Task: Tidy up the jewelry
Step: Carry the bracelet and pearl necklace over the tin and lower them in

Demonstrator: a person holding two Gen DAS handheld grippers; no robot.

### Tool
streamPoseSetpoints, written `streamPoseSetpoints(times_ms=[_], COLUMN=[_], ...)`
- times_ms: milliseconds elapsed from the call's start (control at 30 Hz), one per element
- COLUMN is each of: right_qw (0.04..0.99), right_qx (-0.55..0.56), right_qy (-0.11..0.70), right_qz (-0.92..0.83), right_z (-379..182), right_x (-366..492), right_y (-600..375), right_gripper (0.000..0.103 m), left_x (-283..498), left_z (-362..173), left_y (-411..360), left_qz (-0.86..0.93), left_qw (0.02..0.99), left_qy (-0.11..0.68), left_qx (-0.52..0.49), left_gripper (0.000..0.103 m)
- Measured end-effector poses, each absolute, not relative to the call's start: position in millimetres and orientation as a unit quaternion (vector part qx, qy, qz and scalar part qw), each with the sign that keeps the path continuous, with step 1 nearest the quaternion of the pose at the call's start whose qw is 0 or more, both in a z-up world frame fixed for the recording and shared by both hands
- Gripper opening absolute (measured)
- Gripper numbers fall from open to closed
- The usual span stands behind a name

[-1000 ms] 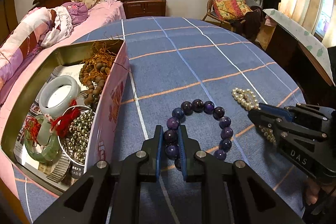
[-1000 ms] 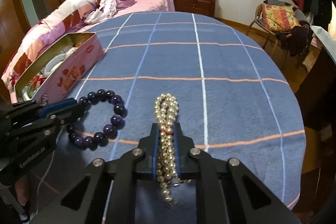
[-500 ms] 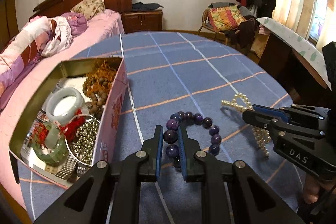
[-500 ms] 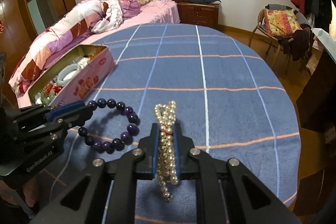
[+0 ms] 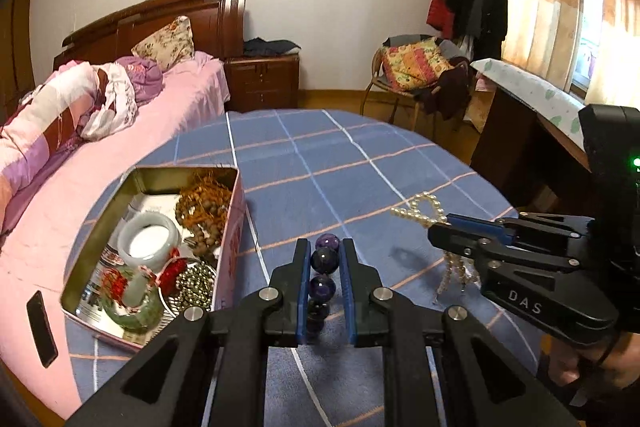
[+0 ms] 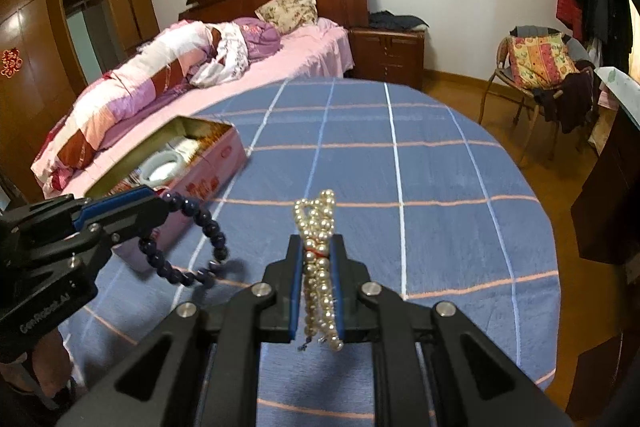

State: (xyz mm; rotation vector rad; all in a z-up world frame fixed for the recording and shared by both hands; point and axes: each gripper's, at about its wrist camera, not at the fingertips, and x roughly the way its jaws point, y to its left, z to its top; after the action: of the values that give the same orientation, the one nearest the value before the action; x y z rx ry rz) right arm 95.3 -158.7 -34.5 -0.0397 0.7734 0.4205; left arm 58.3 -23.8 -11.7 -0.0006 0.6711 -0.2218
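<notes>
Both hand-held grippers are clamped on jewelry and raised above the blue checked surface [image 5: 340,167]. The left hand-held gripper [image 5: 325,255] has its blue-padded fingers closed on a purple bead bracelet [image 5: 324,261]; from the right wrist view the loop of dark, round, glossy beads [image 6: 200,247] hangs from its tips, clear of the cloth. The right hand-held gripper [image 6: 318,259] pinches a pearl strand [image 6: 318,267] folded into several rows of small cream beads, with a bit of red thread at the pinch; one loop sticks out beyond the fingertips and loose ends dangle behind.

At the left edge of the surface sits an open pink tin box [image 5: 230,255] with a metal interior. Inside it, at the far end, lies a tangle of brown wooden beads with orange cord [image 5: 204,205]; in the middle a pale jade bangle [image 5: 148,241]; nearer, a green jade ring with red tassels [image 5: 132,297] and a coil of small metallic beads [image 5: 194,285], all resting on printed paper.
</notes>
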Motion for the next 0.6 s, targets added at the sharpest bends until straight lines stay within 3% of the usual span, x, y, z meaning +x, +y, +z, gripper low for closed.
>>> streamPoseSetpoints(times_ms=[600], right_qw=[0.909], right_qx=[-0.008], right_qy=[0.329], right_qz=[0.254], right_z=[3], right_x=[97], right_y=[-126], right_gripper=[0.016], left_x=[43], left_z=[56], left_y=[28], left_qz=[-0.069], left_qw=[0.963], left_qy=[0.261], left_qx=[-0.002], left_gripper=[0.014])
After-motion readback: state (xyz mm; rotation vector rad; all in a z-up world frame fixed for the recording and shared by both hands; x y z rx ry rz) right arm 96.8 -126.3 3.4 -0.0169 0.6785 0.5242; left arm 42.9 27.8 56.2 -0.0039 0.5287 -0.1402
